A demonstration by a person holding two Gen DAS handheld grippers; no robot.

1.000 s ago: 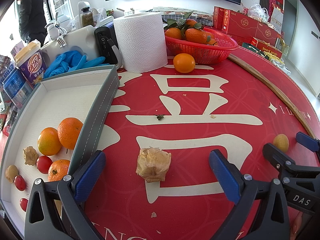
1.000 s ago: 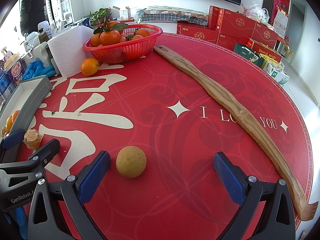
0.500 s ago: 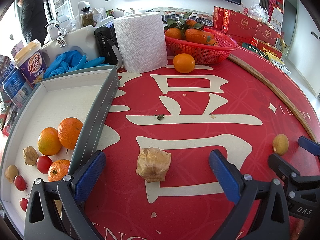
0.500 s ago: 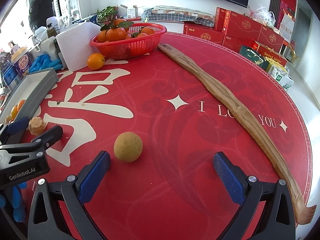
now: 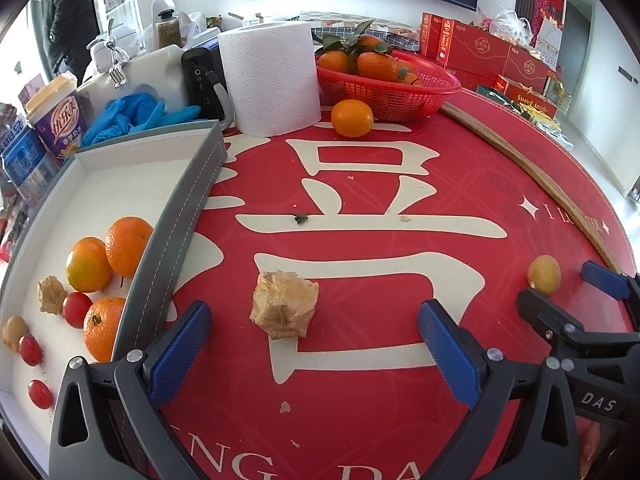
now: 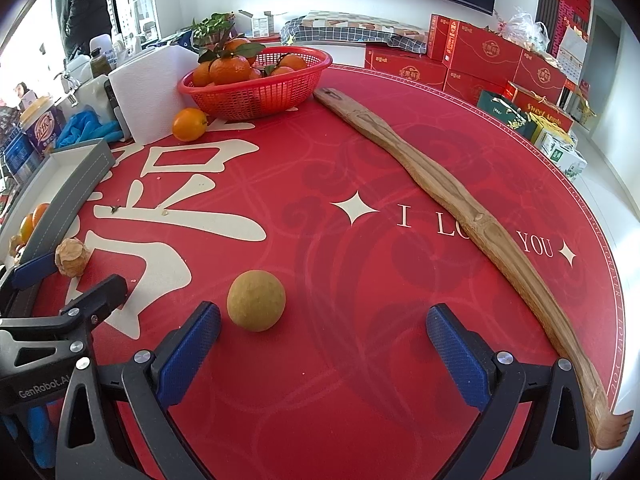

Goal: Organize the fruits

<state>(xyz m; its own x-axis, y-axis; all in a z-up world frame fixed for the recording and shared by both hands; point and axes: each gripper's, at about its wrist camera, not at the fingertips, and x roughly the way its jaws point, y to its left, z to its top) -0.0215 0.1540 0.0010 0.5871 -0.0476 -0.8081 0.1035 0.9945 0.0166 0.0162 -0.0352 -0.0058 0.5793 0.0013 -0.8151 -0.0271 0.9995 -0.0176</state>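
A papery husked fruit (image 5: pixel 285 304) lies on the red mat, just ahead of my open left gripper (image 5: pixel 316 344) and between its blue pads. A round tan-yellow fruit (image 6: pixel 256 300) sits just beyond the left pad of my open right gripper (image 6: pixel 324 344); the same fruit (image 5: pixel 544 274) shows at the far right of the left wrist view. The grey tray (image 5: pixel 176 216) on the left holds three oranges (image 5: pixel 128 246), small red tomatoes and husked fruits. A loose orange (image 5: pixel 352 117) rests in front of the red basket (image 5: pixel 400 92) of leafy oranges.
A long wooden stick (image 6: pixel 460 220) lies diagonally across the right side of the mat. A paper towel roll (image 5: pixel 270 76), blue gloves (image 5: pixel 136 116), a cup and bottles crowd the back left. Red gift boxes (image 6: pixel 480 56) stand behind. A person stands at far left.
The right gripper has shifted and turned, so the yellow fruit now sits farther ahead and nearer its left pad. The left gripper and husked fruit stay put.
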